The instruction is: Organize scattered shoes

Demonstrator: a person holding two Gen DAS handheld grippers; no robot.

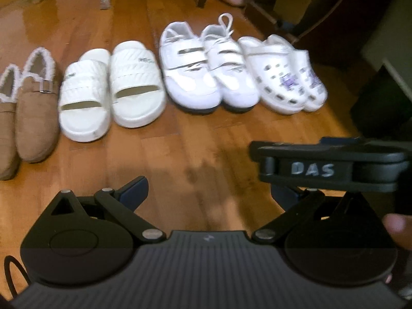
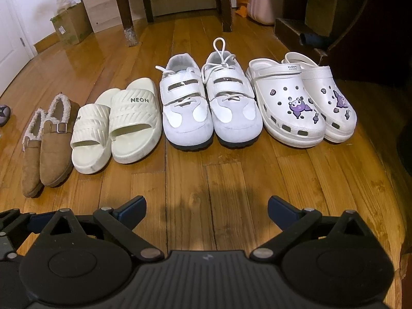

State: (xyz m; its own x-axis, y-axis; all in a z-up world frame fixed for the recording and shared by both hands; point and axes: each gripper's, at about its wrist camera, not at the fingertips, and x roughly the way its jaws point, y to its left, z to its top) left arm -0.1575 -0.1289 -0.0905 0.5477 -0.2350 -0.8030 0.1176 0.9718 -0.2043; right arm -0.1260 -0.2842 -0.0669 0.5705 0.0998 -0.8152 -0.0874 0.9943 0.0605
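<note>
I see tan slippers (image 2: 49, 141) with white fleece trim, cream ribbed slides (image 2: 116, 126), white sneakers (image 2: 208, 108), white clogs (image 2: 301, 103) with purple charms, amber floor (image 2: 206, 180).

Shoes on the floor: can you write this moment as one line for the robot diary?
shoes: four pairs in a row on floor | order: brown slippers, slides, sneakers, clogs | left gripper: open, empty | right gripper: open, empty

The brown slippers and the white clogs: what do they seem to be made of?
Brown slippers: apparently suede or a suede-like fabric, matte and napped, with fluffy pale fleece showing at the collar and a metal-looking buckle. White clogs: probably moulded foam or rubber, smooth with a slight sheen, punched vent holes and purple charms.
</note>
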